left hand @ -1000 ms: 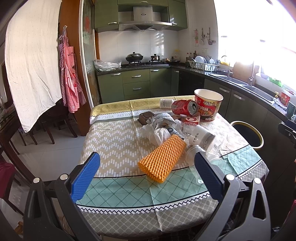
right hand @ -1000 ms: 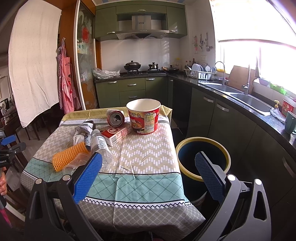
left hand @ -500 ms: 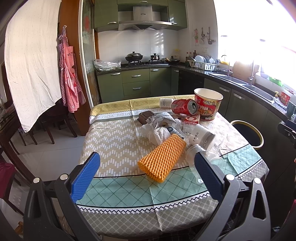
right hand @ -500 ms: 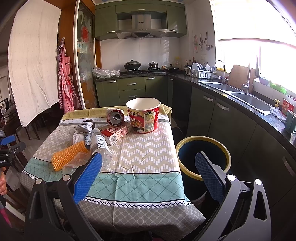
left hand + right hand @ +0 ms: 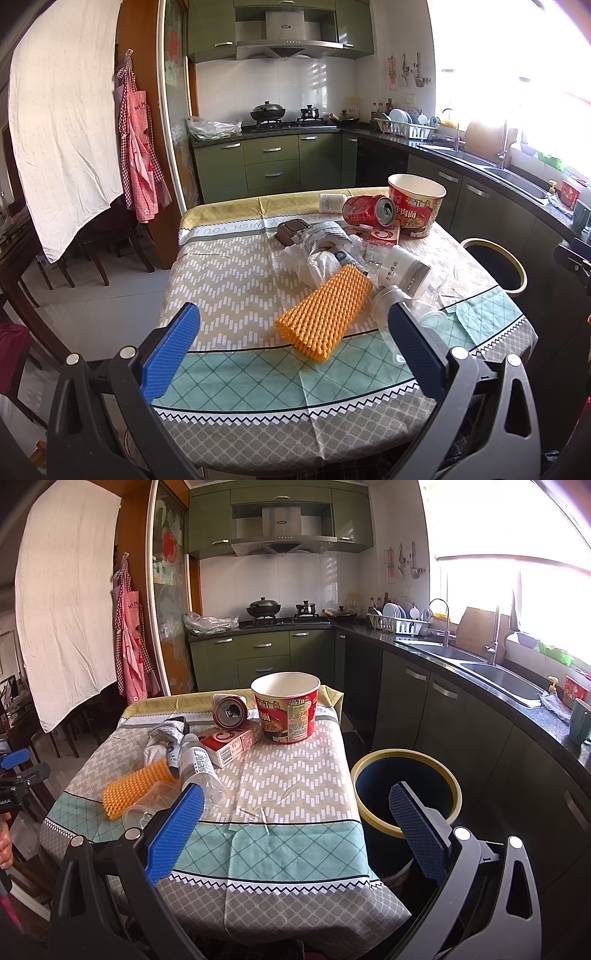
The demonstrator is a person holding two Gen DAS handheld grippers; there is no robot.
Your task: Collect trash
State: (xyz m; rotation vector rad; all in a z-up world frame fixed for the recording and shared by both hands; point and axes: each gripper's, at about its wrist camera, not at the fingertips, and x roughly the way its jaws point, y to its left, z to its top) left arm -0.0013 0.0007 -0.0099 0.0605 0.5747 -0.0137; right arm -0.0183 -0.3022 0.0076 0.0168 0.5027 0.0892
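Holding both claws spread wide and empty, we face a tabletop (image 5: pixel 229 280) draped in a patterned grey, beige and teal cloth. Our left claw (image 5: pixel 291 343) hovers at the near edge, its blue pads framing an orange ribbed foam net sleeve (image 5: pixel 325 312) that lies flat on the cloth. Just beyond it we see crumpled clear plastic wrap (image 5: pixel 314 258), a white plastic bottle on its side (image 5: pixel 404 271), a crushed red drink can (image 5: pixel 367 210) and an upright red paper noodle bowl (image 5: pixel 417 205). Our right claw (image 5: pixel 295 825) hangs over the tabletop's corner, with a dark round bin with a yellow rim (image 5: pixel 406 786) standing on the floor just beside the tabletop.
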